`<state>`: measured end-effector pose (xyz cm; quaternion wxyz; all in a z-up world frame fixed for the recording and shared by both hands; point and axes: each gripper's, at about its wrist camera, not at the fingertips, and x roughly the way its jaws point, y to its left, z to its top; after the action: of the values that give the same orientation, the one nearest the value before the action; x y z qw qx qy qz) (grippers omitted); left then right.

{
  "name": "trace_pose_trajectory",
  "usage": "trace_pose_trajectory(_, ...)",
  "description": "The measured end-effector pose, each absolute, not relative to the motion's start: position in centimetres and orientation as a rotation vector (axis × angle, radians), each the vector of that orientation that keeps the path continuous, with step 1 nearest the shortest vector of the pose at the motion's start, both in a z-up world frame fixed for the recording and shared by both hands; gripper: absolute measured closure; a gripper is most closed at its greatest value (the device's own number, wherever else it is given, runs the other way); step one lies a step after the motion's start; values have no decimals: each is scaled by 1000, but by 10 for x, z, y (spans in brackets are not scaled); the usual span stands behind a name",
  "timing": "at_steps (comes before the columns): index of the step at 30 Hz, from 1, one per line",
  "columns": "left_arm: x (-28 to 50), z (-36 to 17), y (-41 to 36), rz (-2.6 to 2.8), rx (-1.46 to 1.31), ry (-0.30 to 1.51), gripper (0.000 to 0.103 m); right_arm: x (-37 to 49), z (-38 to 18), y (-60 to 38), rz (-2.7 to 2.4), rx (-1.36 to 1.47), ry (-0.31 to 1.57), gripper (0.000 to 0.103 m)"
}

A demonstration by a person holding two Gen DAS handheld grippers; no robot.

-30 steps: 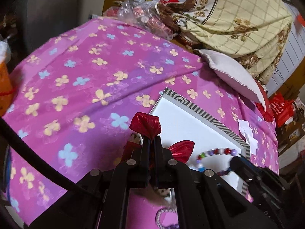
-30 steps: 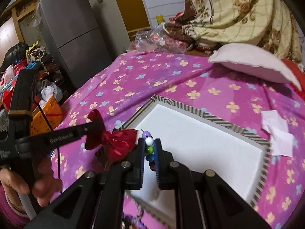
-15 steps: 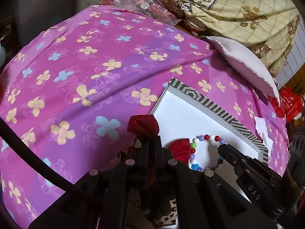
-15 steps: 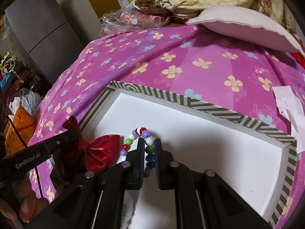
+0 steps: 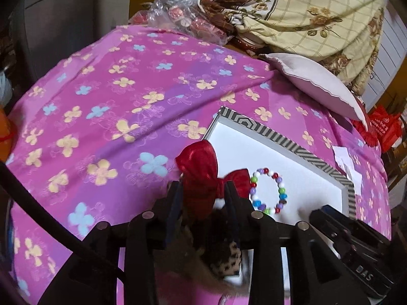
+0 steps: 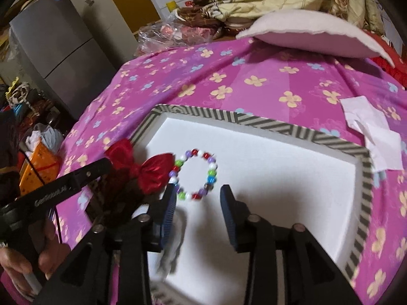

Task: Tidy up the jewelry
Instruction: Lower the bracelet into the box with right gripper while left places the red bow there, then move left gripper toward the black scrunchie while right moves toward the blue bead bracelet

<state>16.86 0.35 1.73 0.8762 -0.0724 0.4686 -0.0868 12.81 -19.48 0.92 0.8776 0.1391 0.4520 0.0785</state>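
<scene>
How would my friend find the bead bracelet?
Look on the pink flowered bedspread for the white tray with a striped rim. The bracelet lies inside, beside a red bow. It is the only ring of many-colored beads.

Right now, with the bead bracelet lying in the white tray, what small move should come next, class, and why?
Probably draw the right gripper back and away. Its jaws are open, and the bracelet lies flat on the tray, free of them, so that piece seems placed. The left gripper is open around the red bow at the tray's edge, which likely wants room.
</scene>
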Motion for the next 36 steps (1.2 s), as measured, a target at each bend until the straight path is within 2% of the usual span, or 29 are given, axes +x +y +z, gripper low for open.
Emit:
trace_pose_trajectory(10, 98, 32, 11, -151, -54, 935, 48, 38, 40, -185, 160, 265, 863, 60)
trace_pose_trajectory(16, 56, 39, 12, -140, -23, 902, 48, -5, 52, -181, 148, 254, 832, 55)
trace_pose_trajectory(36, -28, 52, 0, -94, 36, 825, 48, -95, 46, -197, 125, 219, 854, 48)
